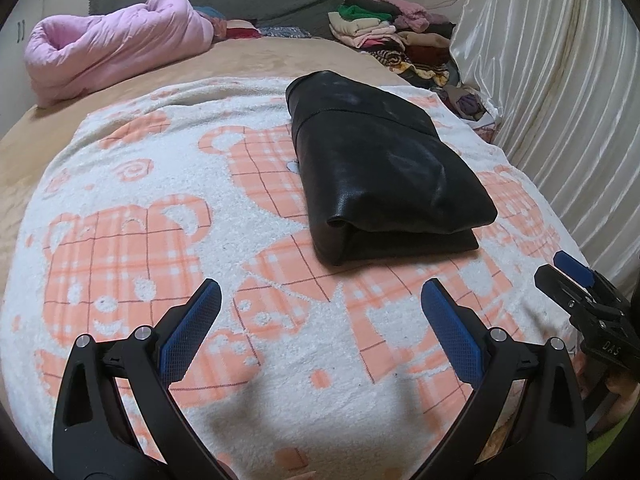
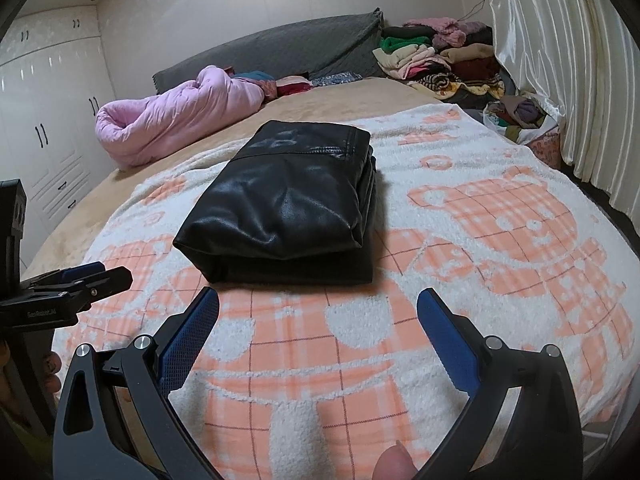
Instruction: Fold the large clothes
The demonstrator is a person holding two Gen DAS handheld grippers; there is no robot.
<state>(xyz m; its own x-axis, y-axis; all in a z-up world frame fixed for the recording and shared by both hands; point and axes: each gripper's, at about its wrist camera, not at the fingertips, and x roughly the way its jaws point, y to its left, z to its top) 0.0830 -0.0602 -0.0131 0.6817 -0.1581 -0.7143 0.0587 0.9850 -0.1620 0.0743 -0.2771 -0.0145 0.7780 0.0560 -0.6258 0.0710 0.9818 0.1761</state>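
Blue-padded fingers of the left gripper (image 1: 320, 296) stand spread and empty in the left wrist view, over the fluffy white-and-orange bear blanket (image 1: 132, 264), with the folded black leather garment (image 1: 380, 168) lying ahead as a smooth, glossy, thick rectangular bundle and the right gripper (image 1: 576, 276) at the far right edge. From the right wrist view, that gripper's fingers also stand spread and empty just short of the garment's rounded near fold; any tidying should press the stiff layers flat rather than pinch them, since such slick material likely springs open.

Tan bed (image 1: 248, 60) under bear-print blanket (image 1: 160, 240), pink duvet (image 1: 112, 48), clothes piles (image 1: 384, 32).
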